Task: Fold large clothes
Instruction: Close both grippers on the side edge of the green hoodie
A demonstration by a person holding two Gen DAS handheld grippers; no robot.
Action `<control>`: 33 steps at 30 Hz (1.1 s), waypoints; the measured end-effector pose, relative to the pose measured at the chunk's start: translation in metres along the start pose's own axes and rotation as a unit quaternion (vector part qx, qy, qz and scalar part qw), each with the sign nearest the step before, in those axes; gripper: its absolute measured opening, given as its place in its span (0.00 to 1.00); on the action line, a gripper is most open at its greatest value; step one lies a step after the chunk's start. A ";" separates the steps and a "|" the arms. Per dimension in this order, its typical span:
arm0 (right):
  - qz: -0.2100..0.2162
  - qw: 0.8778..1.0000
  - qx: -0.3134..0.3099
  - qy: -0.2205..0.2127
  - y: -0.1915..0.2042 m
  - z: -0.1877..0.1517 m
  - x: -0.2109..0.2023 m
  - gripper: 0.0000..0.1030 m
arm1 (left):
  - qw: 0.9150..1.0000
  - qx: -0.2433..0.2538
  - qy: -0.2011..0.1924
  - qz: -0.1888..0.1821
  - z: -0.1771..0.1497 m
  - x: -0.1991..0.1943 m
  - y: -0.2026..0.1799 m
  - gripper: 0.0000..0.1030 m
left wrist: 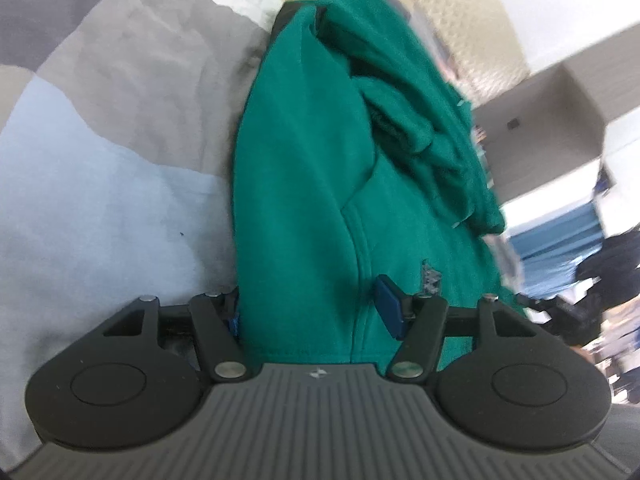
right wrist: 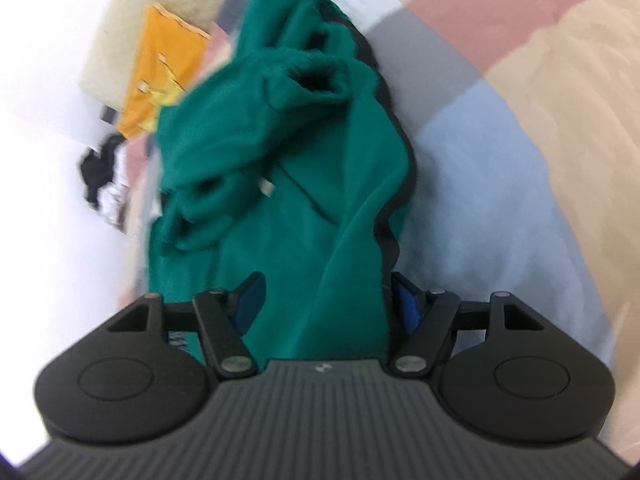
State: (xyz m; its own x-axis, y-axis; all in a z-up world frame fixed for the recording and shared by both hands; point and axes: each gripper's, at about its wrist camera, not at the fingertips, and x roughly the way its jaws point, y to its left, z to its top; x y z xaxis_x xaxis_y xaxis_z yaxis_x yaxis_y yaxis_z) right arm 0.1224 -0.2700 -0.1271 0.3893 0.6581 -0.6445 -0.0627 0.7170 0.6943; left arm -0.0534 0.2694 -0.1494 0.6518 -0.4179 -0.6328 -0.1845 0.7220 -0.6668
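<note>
A large green fleece garment [left wrist: 320,152] stretches away from my left gripper [left wrist: 312,312] over the bedspread, its sleeves bunched on its right side. A thick fold of it fills the gap between the blue pads [left wrist: 390,308], and the left pad is mostly buried in cloth. In the right wrist view the same green garment [right wrist: 288,152] runs up from my right gripper [right wrist: 330,302], with crumpled sleeve cuffs and a dark inner edge along its right side. Its blue pads [right wrist: 252,300] press on a thick fold of the fleece.
The garment lies on a patchwork bedspread [left wrist: 100,168] of grey, pale blue, pink and beige [right wrist: 520,160]. An orange-yellow cloth [right wrist: 164,64] and a dark and white heap of clothes [right wrist: 104,184] lie at the far left. A quilted headboard [left wrist: 460,20] stands beyond.
</note>
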 end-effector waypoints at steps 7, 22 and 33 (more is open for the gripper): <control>-0.062 0.998 -0.010 0.022 0.001 -0.005 0.016 0.58 | 0.999 0.008 0.024 0.045 0.007 0.010 -0.016 0.64; 0.001 0.994 -0.037 -0.101 0.030 -0.022 -0.026 0.16 | 0.991 0.003 -0.127 0.050 0.009 -0.026 -0.076 0.13; 0.097 0.976 -0.033 -0.194 0.068 -0.029 -0.101 0.13 | 0.970 -0.045 -0.237 -0.029 0.043 -0.107 -0.119 0.09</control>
State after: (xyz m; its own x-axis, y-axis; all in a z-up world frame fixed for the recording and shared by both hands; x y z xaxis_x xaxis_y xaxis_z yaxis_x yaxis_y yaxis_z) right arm 0.0520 -0.2806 -0.0240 0.6823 0.6556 -0.3235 -0.2247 0.6091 0.7606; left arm -0.0691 0.2515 0.0147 0.9237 -0.1404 -0.3565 -0.1877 0.6453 -0.7405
